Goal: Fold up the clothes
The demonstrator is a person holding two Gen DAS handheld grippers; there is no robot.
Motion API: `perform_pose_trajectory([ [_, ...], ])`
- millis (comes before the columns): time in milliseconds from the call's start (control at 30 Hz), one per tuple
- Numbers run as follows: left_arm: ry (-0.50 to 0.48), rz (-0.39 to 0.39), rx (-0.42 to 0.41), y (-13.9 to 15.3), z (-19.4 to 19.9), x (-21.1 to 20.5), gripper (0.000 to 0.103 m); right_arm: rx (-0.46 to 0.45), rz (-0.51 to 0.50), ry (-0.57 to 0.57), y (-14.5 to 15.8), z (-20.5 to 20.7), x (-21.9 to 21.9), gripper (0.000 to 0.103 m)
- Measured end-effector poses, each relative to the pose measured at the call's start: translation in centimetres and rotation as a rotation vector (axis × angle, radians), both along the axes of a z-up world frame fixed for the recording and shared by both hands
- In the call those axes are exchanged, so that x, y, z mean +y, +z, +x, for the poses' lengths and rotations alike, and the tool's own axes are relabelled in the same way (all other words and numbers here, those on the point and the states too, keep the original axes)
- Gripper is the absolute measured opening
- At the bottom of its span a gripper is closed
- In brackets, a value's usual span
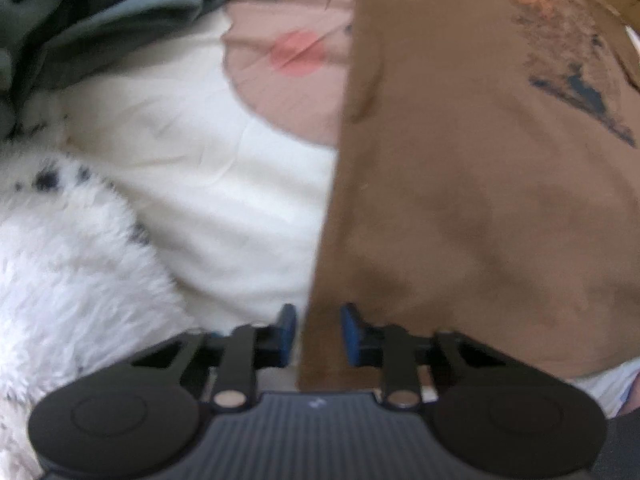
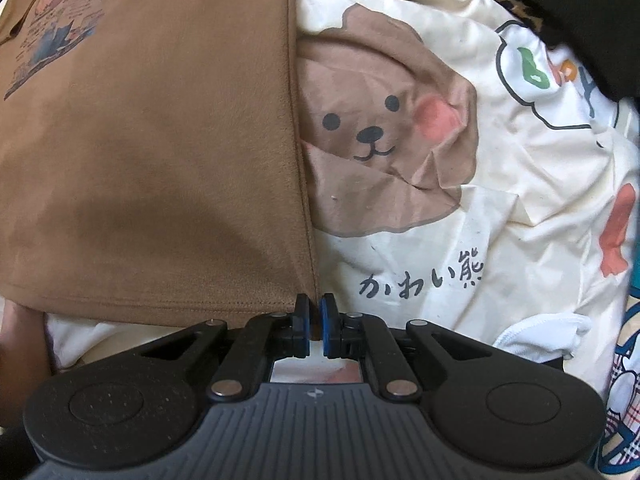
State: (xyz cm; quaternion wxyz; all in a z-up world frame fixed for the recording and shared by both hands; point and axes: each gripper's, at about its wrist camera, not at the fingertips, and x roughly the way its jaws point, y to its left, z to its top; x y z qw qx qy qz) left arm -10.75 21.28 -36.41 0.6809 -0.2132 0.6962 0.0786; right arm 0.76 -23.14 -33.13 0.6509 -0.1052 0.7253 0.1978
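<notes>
Brown shirt point(image 2: 152, 152) lies on the bear-print sheet point(image 2: 400, 240); right gripper point(image 2: 315, 320) pinches its corner, left gripper point(image 1: 318, 334) narrowly straddles its edge.

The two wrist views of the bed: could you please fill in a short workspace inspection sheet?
Surface: cream bear-print sheet, creased.
Job's things: brown T-shirt lying flat, print side up.
Clutter: grey-green garment; white fluffy fabric; black cloth.
Grippers: left gripper straddles the shirt's side edge, pads apart; right gripper pinches the hem corner.
Cables: nothing seen.
Surroundings: nothing seen.
</notes>
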Motion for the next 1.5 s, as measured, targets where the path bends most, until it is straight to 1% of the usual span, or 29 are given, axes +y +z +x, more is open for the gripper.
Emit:
perform_pose_trajectory([
  [167,-0.015,-0.025,0.007,-0.5,-0.4,-0.1,0.014,-0.004,-0.012,0.013,0.4,-0.4,0.0,0.003],
  [233,-0.025,-0.023,0.029,-0.8,-0.4,-0.4,0.014,-0.007,-0.015,0.017,0.6,-0.7,0.0,0.003],
  [433,0.010,-0.019,0.049,-1.0,-0.6,-0.7,0.014,-0.018,-0.021,0.019,0.7,-1.2,-0.3,0.003],
  [500,0.004,-0.020,0.060,-1.0,-0.6,-0.9,0.011,-0.015,-0.021,0.014,0.7,-1.4,-0.4,0.003],
  [533,0.000,-0.024,0.070,-1.0,-0.6,-1.1,0.006,-0.015,-0.020,0.011,0.7,-1.6,-0.5,0.003],
  [600,0.030,-0.022,0.085,-0.3,-0.8,-0.9,0.004,-0.008,-0.012,0.005,0.9,-1.7,-0.8,0.003],
  [667,0.026,-0.012,0.082,0.7,-0.9,-0.8,0.004,-0.001,0.002,0.003,1.3,-1.7,-1.1,0.003],
  [767,0.014,-0.008,0.055,2.7,-1.4,-0.4,0.004,0.000,0.024,-0.014,2.1,-1.9,-2.1,0.003],
  [900,0.059,-0.024,0.027,5.6,-2.4,1.2,0.004,-0.007,0.055,-0.010,3.6,-2.3,-3.1,0.002],
  [933,0.070,-0.028,0.022,6.3,-2.6,1.5,0.004,-0.009,0.061,-0.006,3.5,-3.4,-4.0,0.002],
  [1000,0.064,-0.026,0.010,7.5,-3.0,1.8,0.004,-0.011,0.066,-0.005,4.0,-6.0,-2.1,0.002],
  [1067,0.068,-0.022,0.005,8.3,-3.5,2.4,0.004,-0.009,0.070,-0.002,4.5,-5.0,-1.8,0.002],
  [1100,0.069,-0.021,0.004,8.6,-3.7,2.8,0.004,-0.005,0.072,-0.005,3.7,-3.9,-2.4,0.002],
  [1200,0.067,-0.021,0.009,9.0,-4.4,2.1,0.004,0.002,0.073,-0.011,3.8,-4.4,-2.3,0.002],
  [1300,0.053,-0.026,0.019,8.6,-4.9,1.5,0.004,0.008,0.069,-0.022,3.3,-4.4,-2.0,0.002],
  [1400,0.046,-0.029,0.025,7.5,-5.4,1.4,0.004,0.018,0.060,-0.027,2.7,-4.0,-1.9,0.002],
  [1500,0.053,-0.031,0.035,7.4,-6.1,1.4,0.004,0.030,0.051,-0.027,2.8,-4.3,-1.9,0.002],
])
